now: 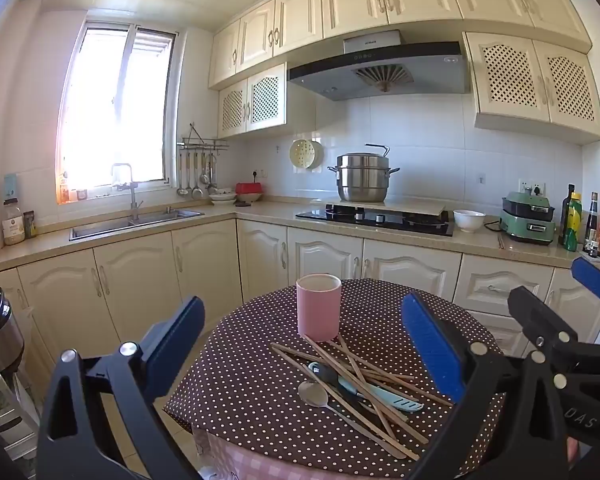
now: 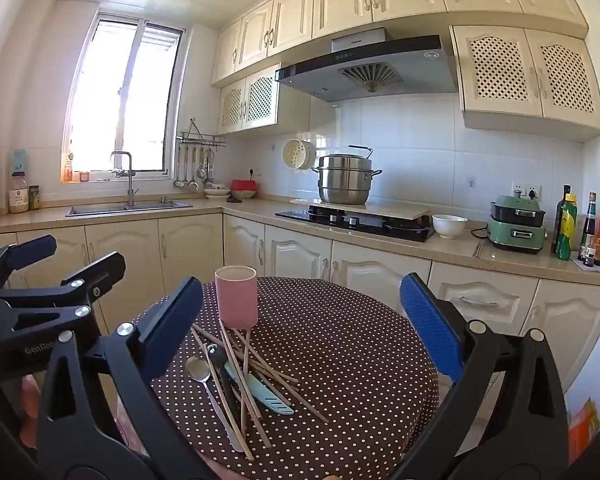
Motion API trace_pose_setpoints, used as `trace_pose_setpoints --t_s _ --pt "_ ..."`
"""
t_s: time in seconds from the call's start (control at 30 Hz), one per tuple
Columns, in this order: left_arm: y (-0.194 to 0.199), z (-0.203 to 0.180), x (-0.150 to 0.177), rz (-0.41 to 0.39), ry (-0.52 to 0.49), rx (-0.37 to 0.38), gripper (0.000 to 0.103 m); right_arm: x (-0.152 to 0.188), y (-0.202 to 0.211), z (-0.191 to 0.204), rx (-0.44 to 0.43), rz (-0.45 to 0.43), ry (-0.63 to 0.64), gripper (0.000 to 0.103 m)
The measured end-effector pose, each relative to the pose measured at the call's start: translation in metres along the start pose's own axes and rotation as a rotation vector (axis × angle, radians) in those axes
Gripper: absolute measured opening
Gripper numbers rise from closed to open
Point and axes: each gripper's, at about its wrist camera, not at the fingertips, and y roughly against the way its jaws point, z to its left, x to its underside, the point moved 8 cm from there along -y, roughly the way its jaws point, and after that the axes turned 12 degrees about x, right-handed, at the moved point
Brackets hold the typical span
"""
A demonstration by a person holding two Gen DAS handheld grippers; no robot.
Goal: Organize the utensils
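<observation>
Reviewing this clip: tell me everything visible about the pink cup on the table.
The pink cup is a plain, straight-sided cylinder with no handle showing, a matte finish that looks ceramic, and a paler inside. It stands upright and seems empty. It sits on the dotted tablecloth, toward the table's far side. Wooden chopsticks lie piled in front of it, some ends reaching its base. Neither gripper touches it.

spoon [image 1: 313, 394]: shiny metal | chopsticks [image 1: 364, 384]: matt wood | cup [image 1: 319, 306]: smooth (likely ceramic) | tablecloth [image 1: 252, 368]: dotted cloth
</observation>
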Motion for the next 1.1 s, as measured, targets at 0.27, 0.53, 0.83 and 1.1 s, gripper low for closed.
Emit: trace_pose_setpoints --t_s 0.27,0.53,0.83,1.1 --pt "0.000 0.000 0.001 0.003 0.001 0.002 0.097 0.002 0.000 0.001 0.002 -0.009 0.001 0.097" --pt "-0.003 0.003 0.011 0.007 -0.001 0.002 0.097 0.010 -0.009 0.000 -0.005 0.013 -0.003 0.097" --pt "-0.008 0.004 0.011 0.016 -0.009 0.001 0.097 0.014 -0.013 0.003 -0.007 0.022 -0.006 0.097" --pt "-0.009 0.006 0.012 0.019 -0.009 -0.002 0.097 0.019 -0.017 0.006 -0.012 0.030 -0.006 0.097"
